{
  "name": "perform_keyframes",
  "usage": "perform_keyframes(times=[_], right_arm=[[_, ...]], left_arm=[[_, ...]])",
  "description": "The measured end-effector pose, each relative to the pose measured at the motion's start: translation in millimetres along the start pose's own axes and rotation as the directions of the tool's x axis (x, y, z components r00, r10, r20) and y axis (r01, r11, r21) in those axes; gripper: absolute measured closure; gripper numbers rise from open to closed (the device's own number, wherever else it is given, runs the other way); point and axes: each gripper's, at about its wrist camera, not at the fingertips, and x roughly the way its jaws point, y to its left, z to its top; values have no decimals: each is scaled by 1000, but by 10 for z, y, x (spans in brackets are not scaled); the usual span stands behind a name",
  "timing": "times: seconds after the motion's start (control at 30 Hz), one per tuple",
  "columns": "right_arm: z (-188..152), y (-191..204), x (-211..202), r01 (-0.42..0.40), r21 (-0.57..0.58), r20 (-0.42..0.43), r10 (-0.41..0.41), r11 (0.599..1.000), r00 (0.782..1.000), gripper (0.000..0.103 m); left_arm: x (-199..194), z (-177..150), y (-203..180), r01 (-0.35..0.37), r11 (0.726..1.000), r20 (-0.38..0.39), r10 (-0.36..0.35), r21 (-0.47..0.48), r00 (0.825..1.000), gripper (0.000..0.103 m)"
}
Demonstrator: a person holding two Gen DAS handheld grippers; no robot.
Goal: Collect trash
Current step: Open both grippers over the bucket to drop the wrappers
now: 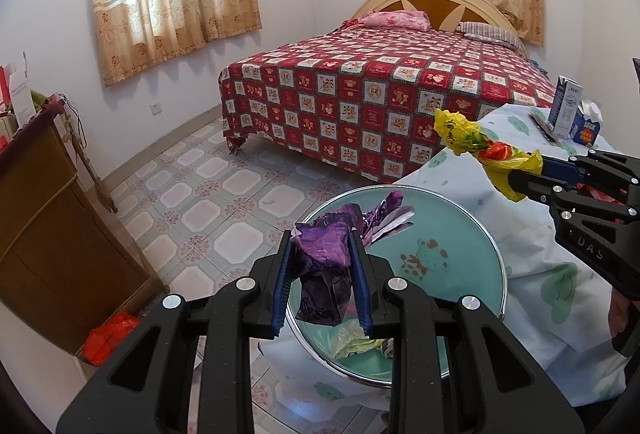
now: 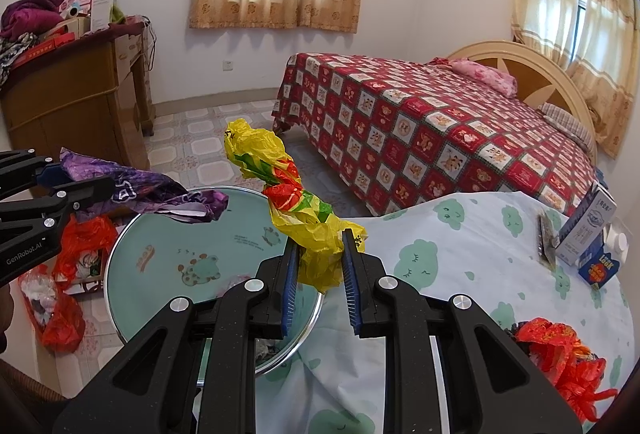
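Beneath both claws a round bin point(image 1: 460, 234) is sitting open beside the cloth-covered counter point(image 2: 460, 254), the left claw point(image 1: 322, 274) clamping a purple wrapper point(image 1: 324, 254) and the right claw point(image 2: 322, 266) pinching a yellow bag point(image 2: 288, 202) whose long free end is risking a landing on the bin's rim or the floor.

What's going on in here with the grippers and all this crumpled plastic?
A person is collecting trash with two handheld grippers. The left gripper is clamped on a crumpled purple wrapper, and the right gripper on a twisted yellow plastic bag. Both are held above a round basin beside a cloth-covered table, neither piece released yet.
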Motion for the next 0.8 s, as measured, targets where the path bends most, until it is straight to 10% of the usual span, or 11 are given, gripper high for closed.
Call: perform_keyframes(times=[0.4,0.8], right_arm=[[-68,-5,35,-21,-12,-21,21,1000,1000,61],[-93,-12,11,-9,-5,-11,9,1000,1000,47]], left_arm=[[-2,-24,-14,-7,1000,-7,7,5,1000,45],[-5,-26,19,-9,1000,-11,9,2,1000,37]])
